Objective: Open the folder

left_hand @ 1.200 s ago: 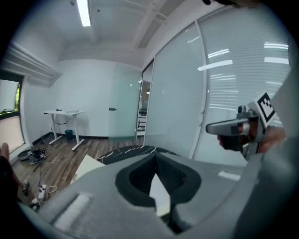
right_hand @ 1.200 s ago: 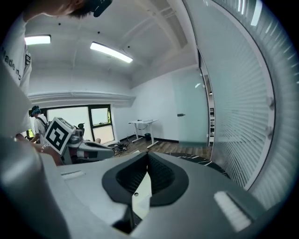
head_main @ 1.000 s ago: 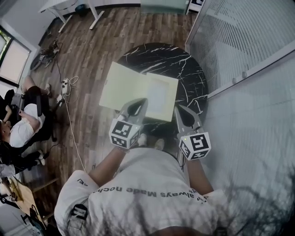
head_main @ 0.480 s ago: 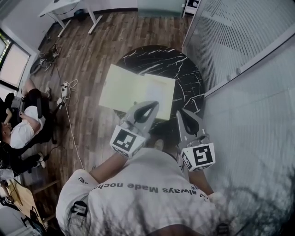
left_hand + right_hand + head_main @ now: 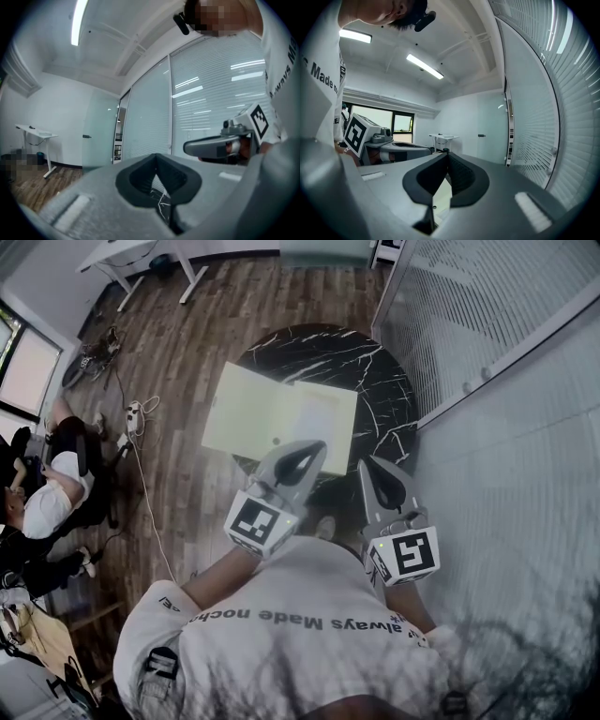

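Open folder point(image 5: 246, 413), paper point(image 5: 323, 429) inside

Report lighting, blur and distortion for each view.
Head view: fisheye bends the glass wall; the lower right corner is smeared and washed out; the folder is evenly lit. Left gripper view: dark round vignette, and the ceiling light glares. Right gripper view: the blinds curve strongly, and the window is bright.
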`<action>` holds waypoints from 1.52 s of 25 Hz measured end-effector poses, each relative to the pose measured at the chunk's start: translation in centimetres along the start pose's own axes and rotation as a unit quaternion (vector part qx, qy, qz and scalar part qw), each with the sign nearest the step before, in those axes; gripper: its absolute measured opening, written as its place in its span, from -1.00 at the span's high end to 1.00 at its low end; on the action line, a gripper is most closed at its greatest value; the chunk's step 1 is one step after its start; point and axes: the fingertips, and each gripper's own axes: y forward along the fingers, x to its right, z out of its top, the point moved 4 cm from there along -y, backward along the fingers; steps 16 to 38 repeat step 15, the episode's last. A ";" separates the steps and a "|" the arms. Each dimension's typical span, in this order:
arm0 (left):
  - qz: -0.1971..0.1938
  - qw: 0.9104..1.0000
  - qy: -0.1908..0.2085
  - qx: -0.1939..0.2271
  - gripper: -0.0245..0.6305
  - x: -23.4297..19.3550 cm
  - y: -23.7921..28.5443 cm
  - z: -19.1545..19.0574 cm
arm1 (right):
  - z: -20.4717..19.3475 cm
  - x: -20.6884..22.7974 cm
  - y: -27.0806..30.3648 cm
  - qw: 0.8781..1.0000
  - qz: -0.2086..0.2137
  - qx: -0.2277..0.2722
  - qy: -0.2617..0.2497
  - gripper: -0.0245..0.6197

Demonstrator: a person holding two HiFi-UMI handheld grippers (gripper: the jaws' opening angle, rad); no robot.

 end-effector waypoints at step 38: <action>0.003 1.000 -0.002 -0.003 0.92 0.3 1.1 -0.7 | -0.4 1.1 -0.2 1.000 0.002 -0.001 0.006 0.92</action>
